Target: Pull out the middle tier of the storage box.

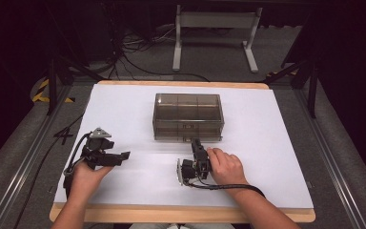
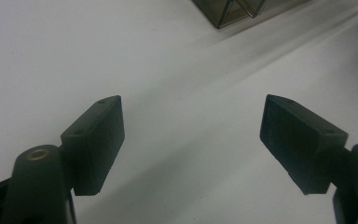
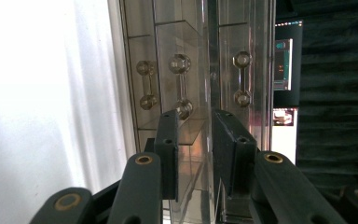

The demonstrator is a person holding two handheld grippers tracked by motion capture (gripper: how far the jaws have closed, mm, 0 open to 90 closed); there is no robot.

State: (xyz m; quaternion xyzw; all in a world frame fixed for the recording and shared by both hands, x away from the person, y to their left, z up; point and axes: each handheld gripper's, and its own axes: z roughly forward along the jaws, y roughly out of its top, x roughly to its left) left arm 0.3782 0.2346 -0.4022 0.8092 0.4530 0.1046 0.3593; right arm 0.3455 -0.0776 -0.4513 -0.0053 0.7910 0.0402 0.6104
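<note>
The right hand-held gripper (image 1: 196, 144) is pointing at the front of the smoky clear drawer box (image 1: 188, 117), its jaws standing narrowly apart around a small dumbbell-shaped drawer handle (image 3: 181, 86); whether the pads are touching it I cannot tell. The left hand-held gripper (image 1: 124, 156) is lying well apart, jaws wide over the white bench (image 1: 124, 114). The box is sitting mid-bench.
</note>
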